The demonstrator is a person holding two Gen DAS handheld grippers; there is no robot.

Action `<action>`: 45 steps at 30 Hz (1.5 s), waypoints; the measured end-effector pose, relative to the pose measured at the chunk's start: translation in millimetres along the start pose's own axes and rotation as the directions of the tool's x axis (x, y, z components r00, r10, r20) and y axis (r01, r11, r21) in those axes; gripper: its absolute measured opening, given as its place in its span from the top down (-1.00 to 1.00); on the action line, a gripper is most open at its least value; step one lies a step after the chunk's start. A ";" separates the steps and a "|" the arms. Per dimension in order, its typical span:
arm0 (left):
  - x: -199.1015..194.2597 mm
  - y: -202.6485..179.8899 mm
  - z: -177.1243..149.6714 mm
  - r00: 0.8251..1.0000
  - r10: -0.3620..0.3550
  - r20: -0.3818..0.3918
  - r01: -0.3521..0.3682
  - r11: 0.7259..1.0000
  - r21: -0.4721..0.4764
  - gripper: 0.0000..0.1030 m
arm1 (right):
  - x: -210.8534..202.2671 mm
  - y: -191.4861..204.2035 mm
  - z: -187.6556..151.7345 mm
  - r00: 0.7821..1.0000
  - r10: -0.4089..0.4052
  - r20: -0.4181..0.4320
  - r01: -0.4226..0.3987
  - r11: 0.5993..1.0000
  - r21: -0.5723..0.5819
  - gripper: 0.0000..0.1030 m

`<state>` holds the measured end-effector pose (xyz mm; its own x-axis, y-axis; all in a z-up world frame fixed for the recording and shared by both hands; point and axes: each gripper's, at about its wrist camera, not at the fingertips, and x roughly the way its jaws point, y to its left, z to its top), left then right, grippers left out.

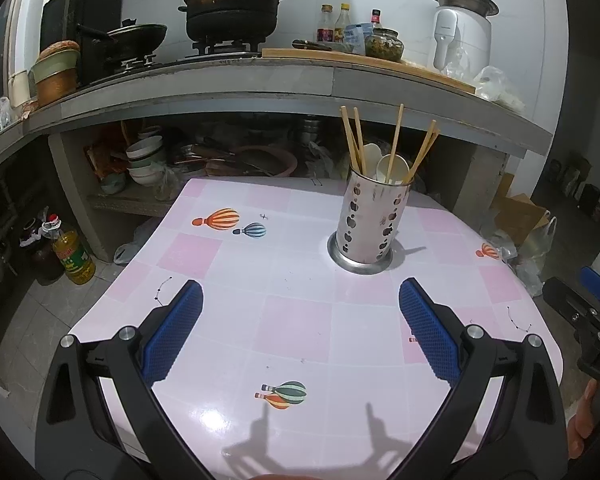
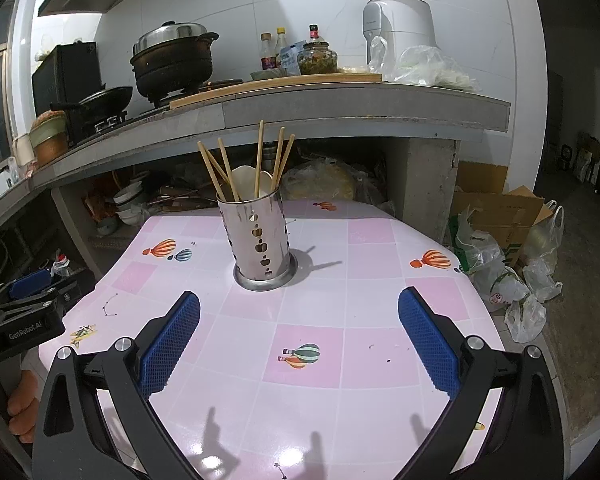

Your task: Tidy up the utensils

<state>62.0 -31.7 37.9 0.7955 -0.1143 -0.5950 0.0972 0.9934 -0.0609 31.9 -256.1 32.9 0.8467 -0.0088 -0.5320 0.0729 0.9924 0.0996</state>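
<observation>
A perforated steel utensil holder (image 1: 366, 224) (image 2: 260, 240) stands upright on the pink checked table (image 1: 292, 328) (image 2: 312, 316). Several wooden chopsticks (image 1: 354, 142) (image 2: 259, 158) and white spoons (image 1: 392, 168) (image 2: 244, 180) stick out of it. My left gripper (image 1: 300, 300) hovers over the near part of the table, open, nothing between its blue pads (image 1: 172, 332). My right gripper (image 2: 299, 304) is likewise open and empty, its blue pads (image 2: 428, 340) wide apart, the holder just beyond them. Each gripper shows at the other view's edge.
Behind the table runs a concrete counter (image 1: 300, 80) with a stove, pots (image 1: 232, 4) and bottles. Bowls (image 1: 144, 160) sit on the shelf below. An oil bottle (image 1: 72, 256) stands on the floor left; plastic bags (image 2: 512, 280) and a cardboard box (image 2: 496, 212) lie right.
</observation>
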 end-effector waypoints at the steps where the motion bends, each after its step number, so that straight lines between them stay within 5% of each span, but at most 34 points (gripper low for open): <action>1: 0.1 0.3 0.1 1.000 -0.001 -0.001 0.001 1.000 -0.002 -0.84 | 0.1 0.0 0.0 1.000 -0.001 0.000 0.001 1.000 -0.001 -0.88; 45: 1.2 2.2 -0.1 1.000 -0.006 -0.005 0.006 1.000 -0.012 -0.84 | 1.7 2.5 -0.1 1.000 0.007 -0.008 -0.008 1.000 -0.009 -0.88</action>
<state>63.2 -29.6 37.0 0.7919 -0.1203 -0.5987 0.0945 0.9927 -0.0744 33.5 -253.6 32.2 0.8429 -0.0004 -0.5380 0.0618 0.9935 0.0961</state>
